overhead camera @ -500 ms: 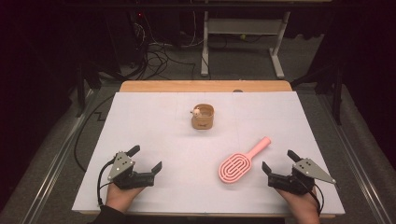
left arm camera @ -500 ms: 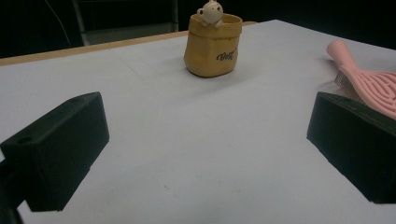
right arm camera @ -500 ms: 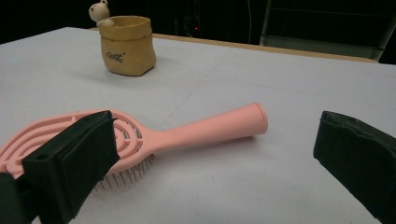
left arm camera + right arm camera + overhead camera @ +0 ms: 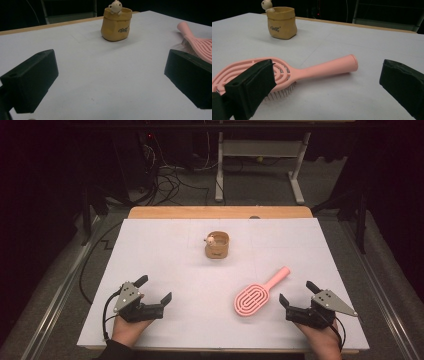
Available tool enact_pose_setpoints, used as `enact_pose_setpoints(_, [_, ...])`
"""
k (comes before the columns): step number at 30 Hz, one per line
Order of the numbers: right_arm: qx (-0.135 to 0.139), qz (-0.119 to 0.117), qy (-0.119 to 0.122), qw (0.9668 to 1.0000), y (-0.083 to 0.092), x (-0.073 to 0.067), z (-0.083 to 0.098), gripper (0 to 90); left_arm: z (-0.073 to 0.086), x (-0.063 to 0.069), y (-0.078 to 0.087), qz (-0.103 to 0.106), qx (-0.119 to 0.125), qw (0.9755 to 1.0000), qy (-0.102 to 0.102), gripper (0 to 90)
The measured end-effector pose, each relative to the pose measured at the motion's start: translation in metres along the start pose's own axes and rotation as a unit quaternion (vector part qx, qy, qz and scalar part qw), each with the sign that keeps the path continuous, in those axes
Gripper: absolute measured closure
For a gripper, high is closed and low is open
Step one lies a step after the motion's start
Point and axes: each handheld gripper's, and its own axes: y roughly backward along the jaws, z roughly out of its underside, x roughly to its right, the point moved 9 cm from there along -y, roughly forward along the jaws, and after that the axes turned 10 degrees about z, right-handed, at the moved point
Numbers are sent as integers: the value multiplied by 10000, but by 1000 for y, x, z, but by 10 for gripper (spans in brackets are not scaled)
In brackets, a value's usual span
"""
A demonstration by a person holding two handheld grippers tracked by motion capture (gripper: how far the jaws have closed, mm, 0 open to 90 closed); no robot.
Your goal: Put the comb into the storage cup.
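Note:
A pink hairbrush (image 4: pixel 255 296) lies bristles down on the white table (image 4: pixel 170 255), handle pointing up and right. A tan pot shaped like a bag (image 4: pixel 217 245), with a small animal figure on its rim, stands mid-table. My left gripper (image 4: pixel 154 289) rests open at the near left, nothing between its jaws; the left gripper view shows the pot (image 4: pixel 115 23) ahead and the brush (image 4: pixel 197 43) at right. My right gripper (image 4: pixel 298 293) sits open at the near right, just right of the brush head. In the right gripper view, the brush (image 4: pixel 294 72) lies ahead, behind the left jaw, with the pot (image 4: pixel 282 22) beyond.
The table's far edge shows a wooden strip (image 4: pixel 220 212). Beyond it are a dark floor with cables (image 4: pixel 165 175) and a white desk frame (image 4: pixel 260 160). Metal rails (image 4: pixel 60 295) run along both sides of the table.

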Motion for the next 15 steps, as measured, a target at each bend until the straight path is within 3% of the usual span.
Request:
enact_pose_setpoints(8, [24, 13, -19, 10000, 1, 1, -1, 23, 0, 0, 0, 10, -30, 10000, -20, 0])
enact_pose_setpoints(15, [47, 23, -54, 10000, 3, 2, -2, 97, 0, 1, 0, 32, -4, 10000, -38, 0])
